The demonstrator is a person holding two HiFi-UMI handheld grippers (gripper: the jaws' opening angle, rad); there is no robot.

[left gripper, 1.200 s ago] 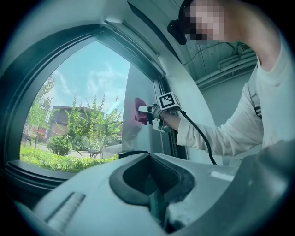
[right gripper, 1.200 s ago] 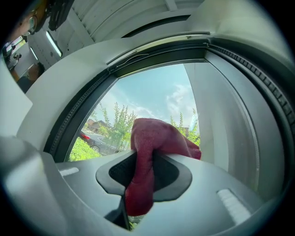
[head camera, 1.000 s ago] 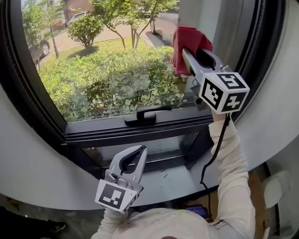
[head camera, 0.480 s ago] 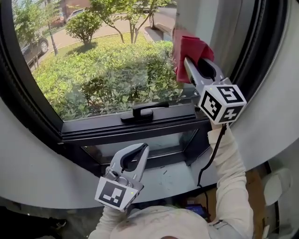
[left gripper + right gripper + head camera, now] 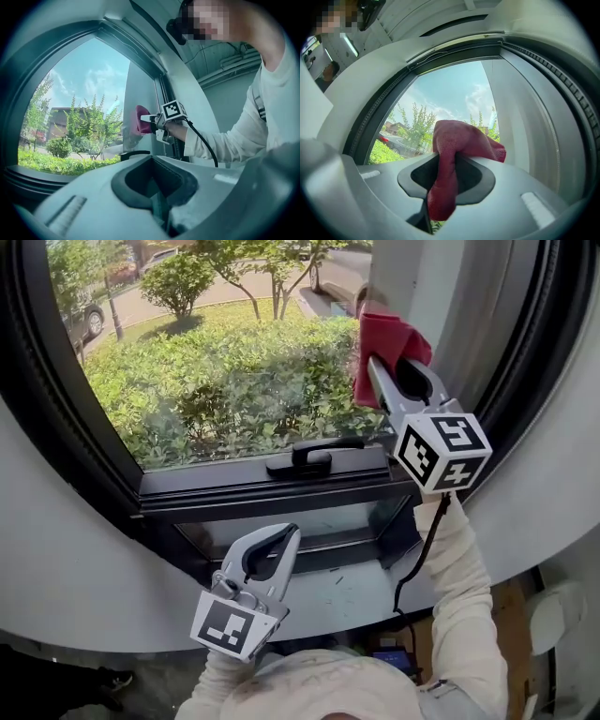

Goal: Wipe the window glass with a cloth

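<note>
Jaws of the right gripper (image 5: 379,369) pinch a red cloth (image 5: 389,334) tight. The cloth is up against the glass (image 5: 225,371) near its right edge, higher than the black handle (image 5: 314,457). The left gripper (image 5: 281,542) hangs low, under the dark frame (image 5: 262,498), its jaws closed with nothing in them.

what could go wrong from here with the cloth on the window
1. The cloth is bunched up in the right gripper, with a tail hanging loose through the jaws. If the pinch is weak, it might slip out mid-wipe.
2. Only a small wad sits ahead of the jaws, so their hard tips may scrape the glass.
3. A downward sweep could snag on the window handle below.
</note>
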